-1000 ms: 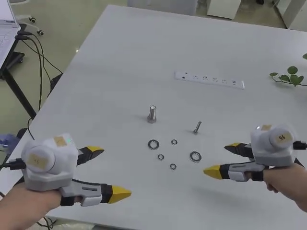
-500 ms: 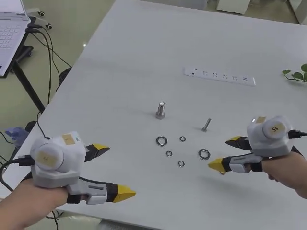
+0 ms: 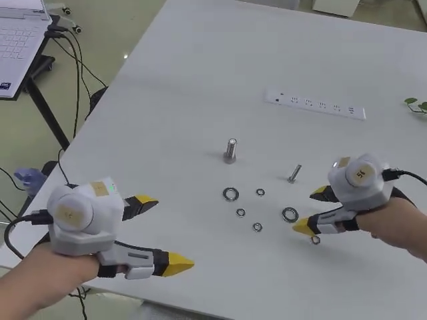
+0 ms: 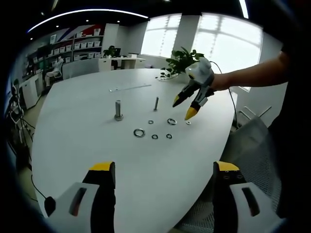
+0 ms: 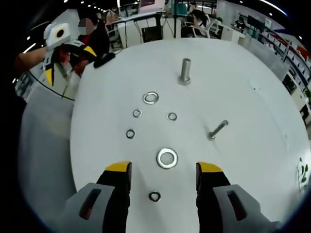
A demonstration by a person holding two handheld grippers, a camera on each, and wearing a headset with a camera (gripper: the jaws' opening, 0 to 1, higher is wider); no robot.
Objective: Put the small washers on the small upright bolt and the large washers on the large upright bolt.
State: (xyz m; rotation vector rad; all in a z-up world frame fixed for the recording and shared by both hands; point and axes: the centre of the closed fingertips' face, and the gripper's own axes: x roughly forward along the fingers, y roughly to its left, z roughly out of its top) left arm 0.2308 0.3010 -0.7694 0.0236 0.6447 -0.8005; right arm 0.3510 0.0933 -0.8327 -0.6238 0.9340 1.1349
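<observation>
Right gripper (image 5: 164, 168): yellow-tipped jaws apart, holding nothing.
Small washer (image 5: 154, 196): thin metal ring, flat between those jaws.
Large washer (image 5: 167, 158): shiny flat ring, just ahead of them.
Left gripper (image 3: 167, 233): jaws apart, empty.

The white table (image 3: 173, 100) bears a power strip (image 3: 323, 106) far right, a large bolt (image 3: 231, 151), a small bolt (image 3: 294, 174) right of it, and loose washers (image 3: 231, 194) nearer.

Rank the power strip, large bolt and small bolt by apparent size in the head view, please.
1. power strip
2. large bolt
3. small bolt
The power strip lies farthest away yet looks largest.
</observation>
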